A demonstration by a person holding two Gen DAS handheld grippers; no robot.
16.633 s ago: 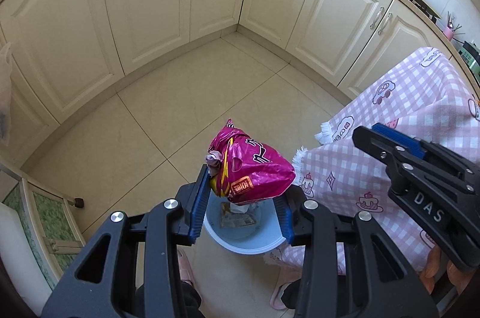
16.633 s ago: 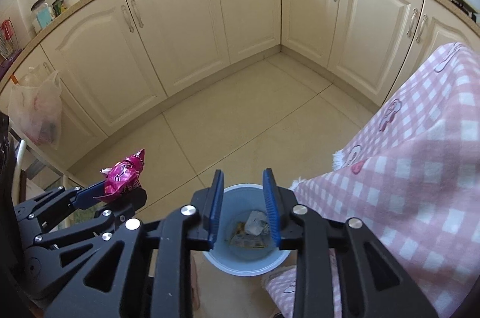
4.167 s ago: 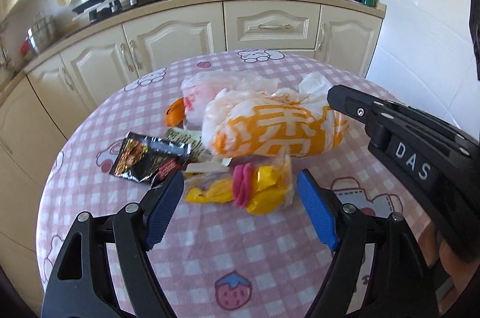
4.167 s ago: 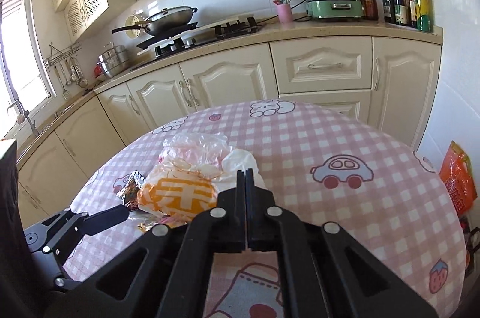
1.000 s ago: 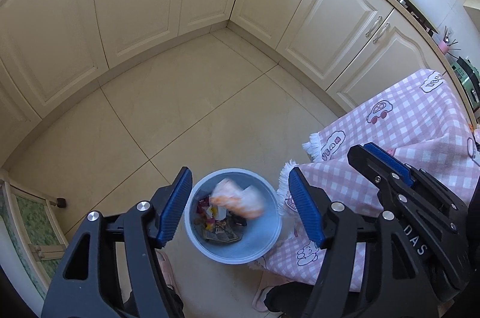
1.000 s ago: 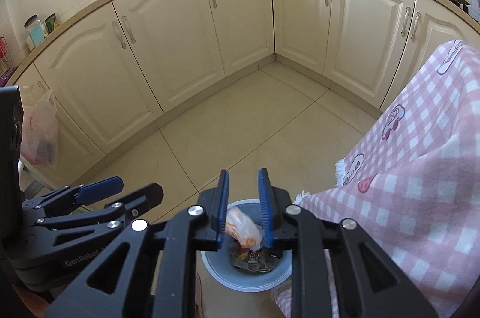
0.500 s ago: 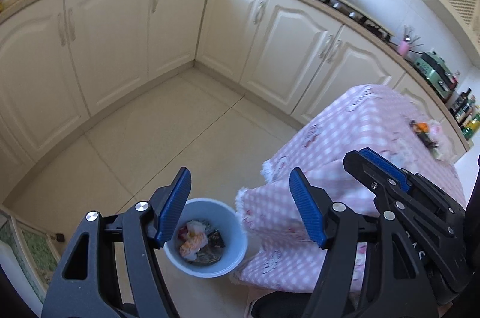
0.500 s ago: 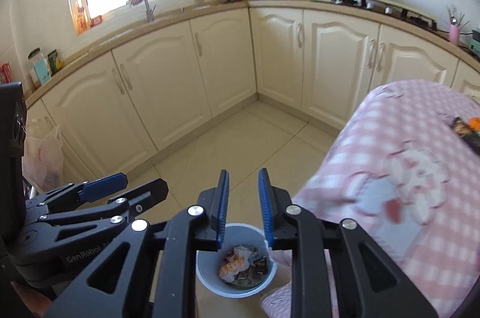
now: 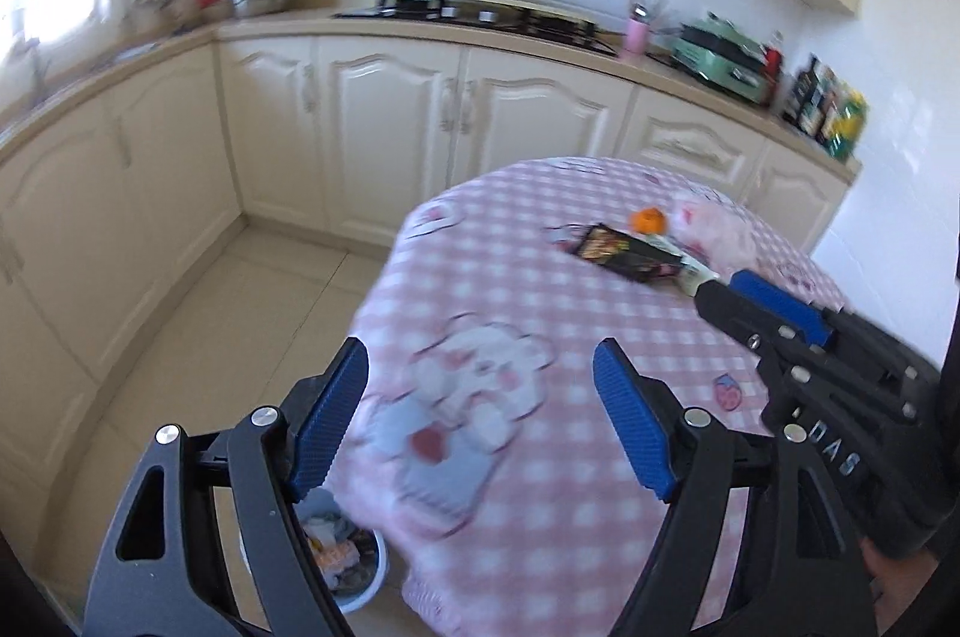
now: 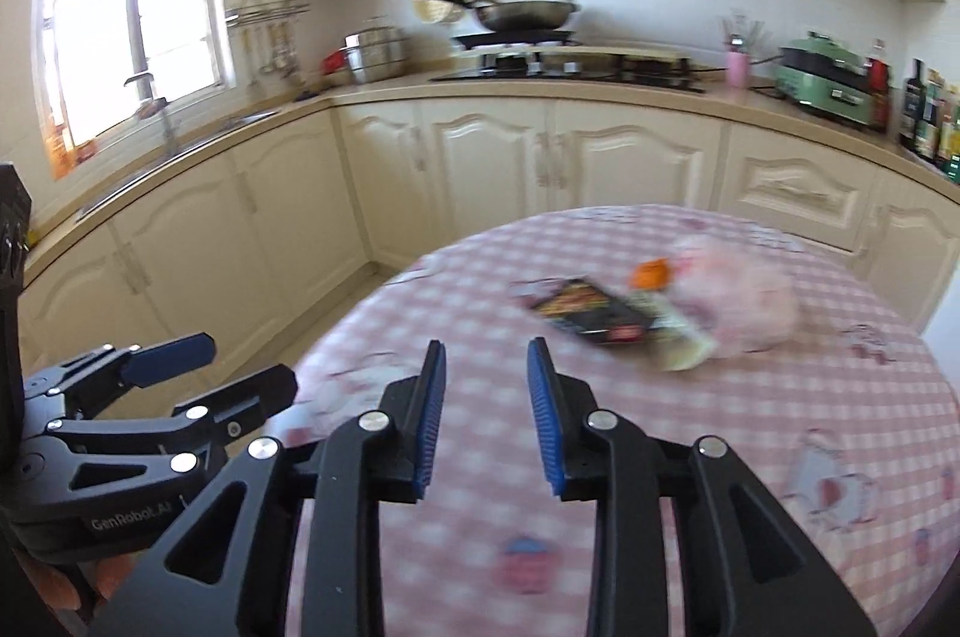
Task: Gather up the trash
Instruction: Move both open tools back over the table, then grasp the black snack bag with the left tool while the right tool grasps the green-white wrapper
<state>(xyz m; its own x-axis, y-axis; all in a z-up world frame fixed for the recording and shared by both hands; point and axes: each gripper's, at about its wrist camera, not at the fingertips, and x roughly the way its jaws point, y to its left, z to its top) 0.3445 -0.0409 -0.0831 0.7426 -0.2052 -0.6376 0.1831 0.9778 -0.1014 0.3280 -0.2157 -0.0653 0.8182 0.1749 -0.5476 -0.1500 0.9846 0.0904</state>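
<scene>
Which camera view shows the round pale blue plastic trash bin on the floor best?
The left wrist view. There the round pale blue plastic trash bin shows at the bottom left, beside the pink checked tablecloth, with wrappers inside, though partly hidden behind the gripper's frame. The right wrist view does not show the bin at all.

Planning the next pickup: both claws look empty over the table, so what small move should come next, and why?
Probably reach the right claw, empty with jaws opening, toward the black wrapper, the nearest litter left on the pink checked table. The left claw is empty too.
</scene>
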